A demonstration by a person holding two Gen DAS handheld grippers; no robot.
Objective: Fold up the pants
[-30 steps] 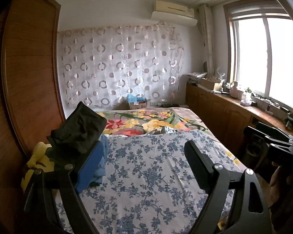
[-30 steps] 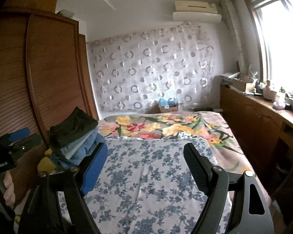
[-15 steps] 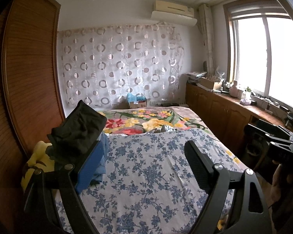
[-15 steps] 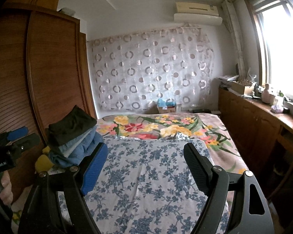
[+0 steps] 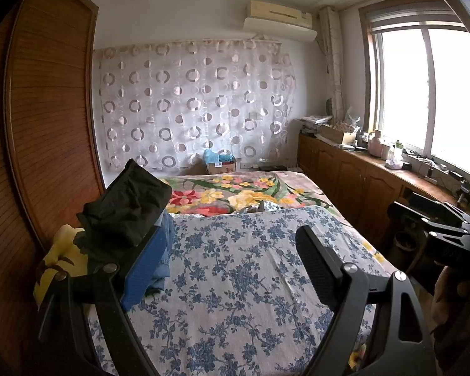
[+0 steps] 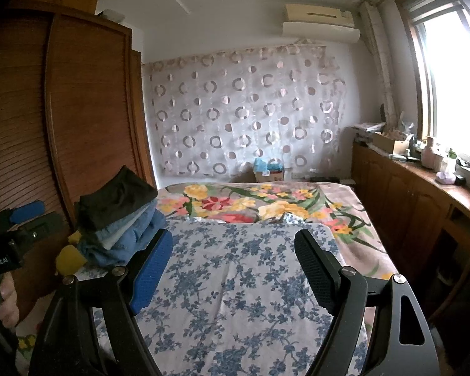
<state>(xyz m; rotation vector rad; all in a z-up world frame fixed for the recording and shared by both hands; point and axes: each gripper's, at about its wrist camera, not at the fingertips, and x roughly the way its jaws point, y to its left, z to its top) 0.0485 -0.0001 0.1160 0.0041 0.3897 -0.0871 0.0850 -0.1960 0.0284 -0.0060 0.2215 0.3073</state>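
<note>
- Left gripper (image 5: pixel 232 260) hovers over the bed (image 5: pixel 235 282), fingers spread apart, holding nothing.
- Right gripper (image 6: pixel 235 263) likewise, gaping and empty.
- Folded pants (image 6: pixel 116 200) top the clothes pile (image 6: pixel 122 235) at the bed's left edge.

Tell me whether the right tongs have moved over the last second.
Yes. The right tongs tilted slightly upward: the air conditioner now sits lower in their view, and more ceiling shows.

Bed (image 5: pixel 241 269): matt cotton-like cloth, blue floral print. At bed's left edge, folded stack (image 6: pixel 119 216): dark matt cloth over soft blue denim. Beside bed, wardrobe (image 6: pixel 87 109): slatted wood, satin sheen. Above bed, left tool (image 5: pixel 232 260), right tool (image 6: pixel 235 263): matt black plastic, ribbed pads, metal screws.
</note>
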